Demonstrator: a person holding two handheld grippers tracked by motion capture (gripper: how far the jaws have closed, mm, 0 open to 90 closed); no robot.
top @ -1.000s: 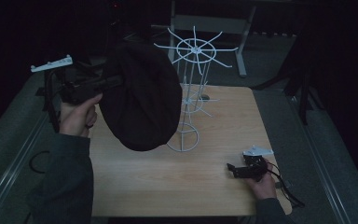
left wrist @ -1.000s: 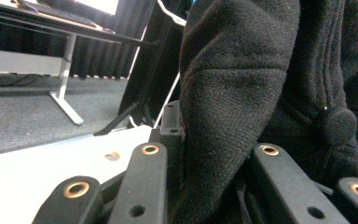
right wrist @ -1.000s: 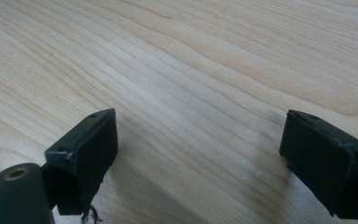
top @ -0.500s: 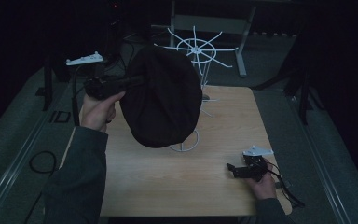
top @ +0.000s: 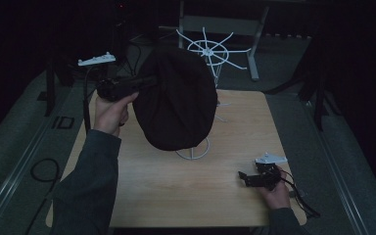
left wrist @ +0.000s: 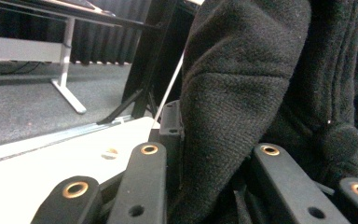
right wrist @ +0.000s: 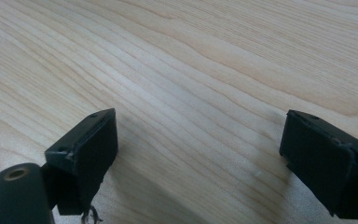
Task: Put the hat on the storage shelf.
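1. Nearest me, my right gripper (top: 254,177) rests on the wooden table (top: 161,196), well to the near right of the white wire stand (top: 209,68). Its jaws stand wide apart with nothing but bare wood grain between them.
2. My left gripper (top: 149,81) is raised to the left of the stand, jaws clamped on a fold of the black hat (top: 176,105). In the left gripper view the thick woolly fabric (left wrist: 242,93) bulges up between the jaws, so the hold looks firm.
3. The hat hangs in the air in front of the stand, covering most of its pole and hanging just above the ring base (top: 193,152).
4. I judge the step in hand to be hanging the hat on the stand. To do it well, I should lift it higher than the spoked top, bring its opening over a spoke tip, and lower it before letting go.
5. The spokes fan out in all directions, so the fabric could snag on the wrong one, and the light stand might tip if I drag sideways. My free right gripper could steady the base.
6. Beyond the stand, past the table's far edge, a grey desk frame (top: 225,24) stands on dark carpet, clear of the work.
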